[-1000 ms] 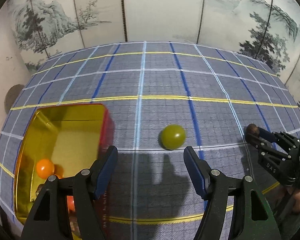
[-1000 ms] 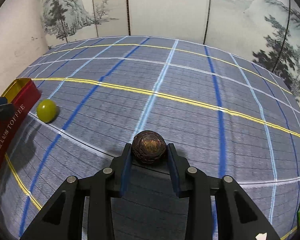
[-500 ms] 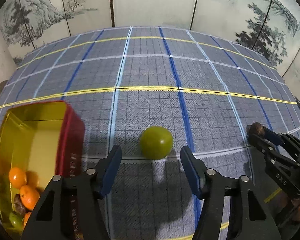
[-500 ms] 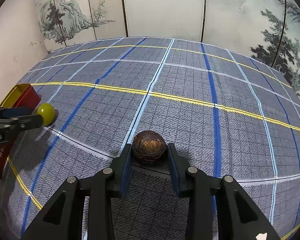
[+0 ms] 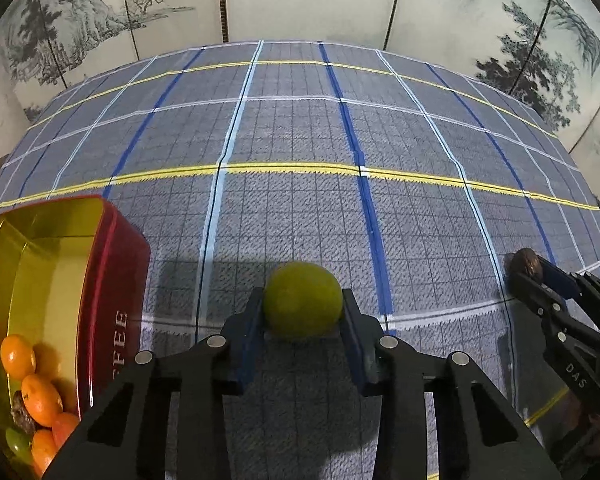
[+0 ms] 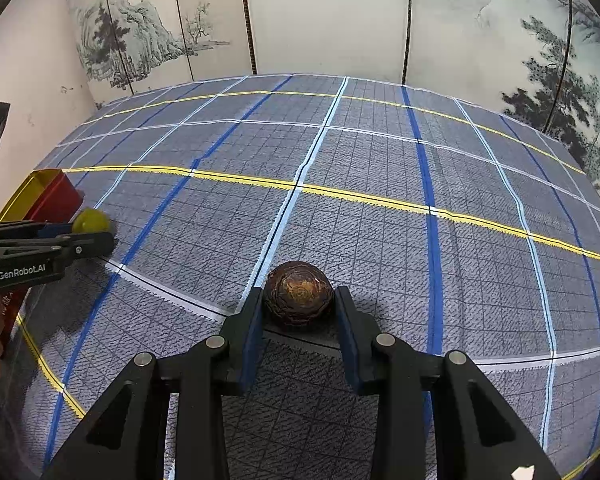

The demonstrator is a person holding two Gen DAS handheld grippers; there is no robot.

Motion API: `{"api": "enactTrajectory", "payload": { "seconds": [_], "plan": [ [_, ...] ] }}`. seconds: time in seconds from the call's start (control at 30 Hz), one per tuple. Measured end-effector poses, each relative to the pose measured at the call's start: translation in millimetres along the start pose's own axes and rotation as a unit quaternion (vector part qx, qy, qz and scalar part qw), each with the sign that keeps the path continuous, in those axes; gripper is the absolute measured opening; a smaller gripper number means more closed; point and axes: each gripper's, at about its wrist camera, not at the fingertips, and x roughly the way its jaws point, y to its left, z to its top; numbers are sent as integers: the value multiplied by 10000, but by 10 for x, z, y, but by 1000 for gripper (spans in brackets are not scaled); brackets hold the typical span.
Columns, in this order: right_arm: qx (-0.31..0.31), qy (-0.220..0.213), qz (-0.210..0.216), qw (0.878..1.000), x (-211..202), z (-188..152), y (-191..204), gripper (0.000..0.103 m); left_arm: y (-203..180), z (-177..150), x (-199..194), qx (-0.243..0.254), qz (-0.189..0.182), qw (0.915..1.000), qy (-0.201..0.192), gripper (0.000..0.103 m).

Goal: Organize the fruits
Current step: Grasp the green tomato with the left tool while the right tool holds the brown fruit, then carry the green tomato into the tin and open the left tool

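A: Where is the green fruit (image 5: 302,299) found?

B: It is clamped between the pads of the left gripper (image 5: 302,312), on the checked cloth (image 5: 420,220), just right of the red tin (image 5: 116,280).

A: And the right gripper (image 6: 298,308)?

B: It is angled down and closed on the brown fruit (image 6: 299,293). Both fruits are round; no long axis can be told.

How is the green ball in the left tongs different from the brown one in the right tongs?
The green fruit is smooth and plain; the brown fruit is dark, wrinkled and mottled. The green fruit sits near the red tin; the brown fruit lies farther away. Both are round, similar in size, gripped and resting on the cloth.
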Motion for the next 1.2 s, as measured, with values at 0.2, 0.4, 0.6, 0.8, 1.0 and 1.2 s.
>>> {"api": "enactTrajectory", "payload": {
  "seconds": [0.2, 0.4, 0.6, 0.8, 1.0, 1.2],
  "plan": [
    [-9, 2, -10, 10000, -1, -1, 1, 33, -2, -125, -87, 39, 39, 10000, 52, 37],
    [-40, 9, -48, 10000, 4, 5, 21, 33, 22, -258, -245, -22, -15, 10000, 29, 37],
    [-88, 17, -105, 9999, 6, 5, 45, 33, 48, -362, -457, -70, -7, 9999, -72, 37],
    [-109, 19, -132, 9999, 7, 4, 52, 33, 121, -451, -652, -173, -13, 9997, -151, 37],
    [-124, 19, -153, 9998, 6, 2, 60, 33, 229, -514, -863, -254, 76, 9992, -309, 37],
    [-121, 18, -149, 9998, 8, 2, 60, 33, 445, -546, -1088, -441, 165, 9978, -473, 37]
  ]
}}
